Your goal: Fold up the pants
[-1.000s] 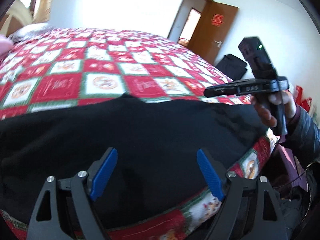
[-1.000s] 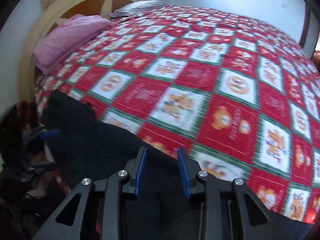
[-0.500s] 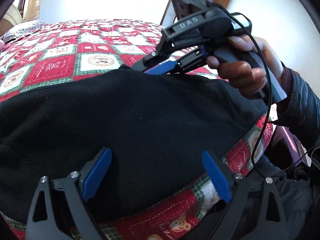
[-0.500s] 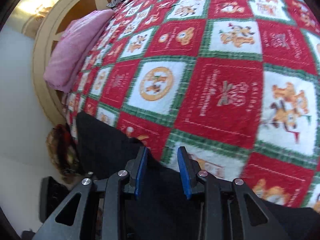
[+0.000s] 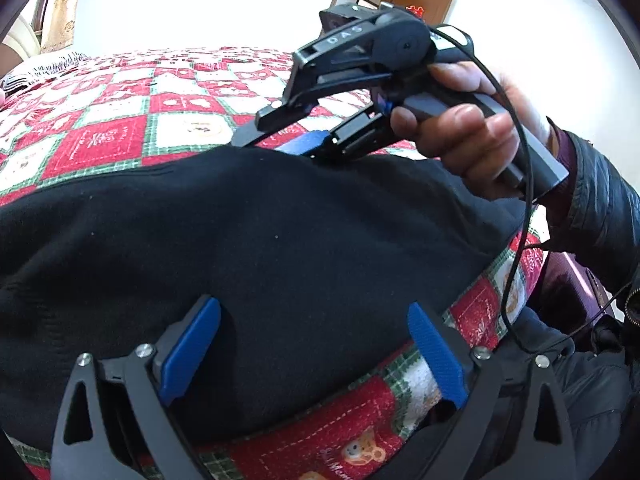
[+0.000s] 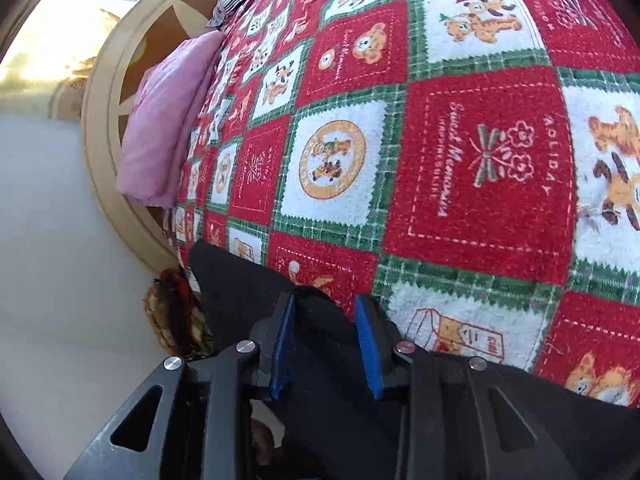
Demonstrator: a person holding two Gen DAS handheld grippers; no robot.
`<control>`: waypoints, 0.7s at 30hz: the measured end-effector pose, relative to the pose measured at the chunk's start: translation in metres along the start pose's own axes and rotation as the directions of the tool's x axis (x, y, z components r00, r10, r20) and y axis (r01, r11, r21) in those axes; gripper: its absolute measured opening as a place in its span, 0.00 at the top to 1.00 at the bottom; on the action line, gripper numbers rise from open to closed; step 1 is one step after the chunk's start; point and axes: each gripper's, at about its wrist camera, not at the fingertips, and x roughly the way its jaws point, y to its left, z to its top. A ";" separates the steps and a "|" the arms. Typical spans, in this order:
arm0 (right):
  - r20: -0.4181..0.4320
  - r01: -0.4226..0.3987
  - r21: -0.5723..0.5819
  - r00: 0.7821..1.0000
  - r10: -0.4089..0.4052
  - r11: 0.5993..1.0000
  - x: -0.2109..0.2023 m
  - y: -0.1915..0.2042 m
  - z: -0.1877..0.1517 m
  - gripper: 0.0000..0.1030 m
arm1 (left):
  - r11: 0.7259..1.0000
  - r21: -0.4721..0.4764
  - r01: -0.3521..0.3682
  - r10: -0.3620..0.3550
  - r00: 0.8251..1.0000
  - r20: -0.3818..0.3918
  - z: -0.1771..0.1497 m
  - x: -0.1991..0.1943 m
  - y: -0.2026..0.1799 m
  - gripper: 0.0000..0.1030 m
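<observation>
Black pants (image 5: 280, 220) lie spread across the near edge of a bed covered by a red, white and green patchwork quilt (image 5: 100, 140). My left gripper (image 5: 314, 308) hovers over the near part of the pants. Its jaws are opening wide, with fabric below them but none pinched. A hand (image 5: 460, 132) holds my right gripper (image 5: 272, 142) at the far edge of the pants. In the right wrist view that gripper (image 6: 324, 304) stands narrowly open, and a raised fold of the pants (image 6: 240, 280) lies between its blue pads without being pressed.
The quilt (image 6: 480, 160) stretches far beyond the pants. A pink folded blanket (image 6: 164, 132) lies against the round wooden headboard (image 6: 100, 100). A dark bundle (image 6: 172, 312) sits on the floor beside the bed. A brown door (image 5: 424, 0) stands open behind.
The right gripper swung in from the right and down to the far edge of the pants, rolling as it went. The left gripper's jaws spread wider and stayed in place.
</observation>
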 end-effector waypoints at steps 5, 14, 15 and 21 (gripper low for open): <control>0.063 0.057 -0.130 0.997 -0.049 0.990 -0.005 0.030 -0.009 0.95 | 0.999 -0.043 0.018 -0.017 1.000 0.017 0.004 -0.009 0.005 0.05; 0.234 0.161 -0.196 0.966 -0.114 0.967 -0.031 0.052 -0.003 0.98 | 1.000 -0.026 -0.005 0.006 0.999 0.041 -0.001 -0.011 0.012 0.04; 0.237 0.182 -0.192 0.962 -0.134 0.964 -0.029 0.046 -0.001 0.98 | 1.000 -0.006 -0.020 0.020 0.999 0.040 -0.003 -0.010 0.009 0.04; 0.174 0.143 -0.166 0.978 -0.114 0.976 -0.016 0.003 -0.002 0.97 | 0.999 -0.040 -0.012 0.014 0.999 0.050 0.000 -0.015 0.007 0.03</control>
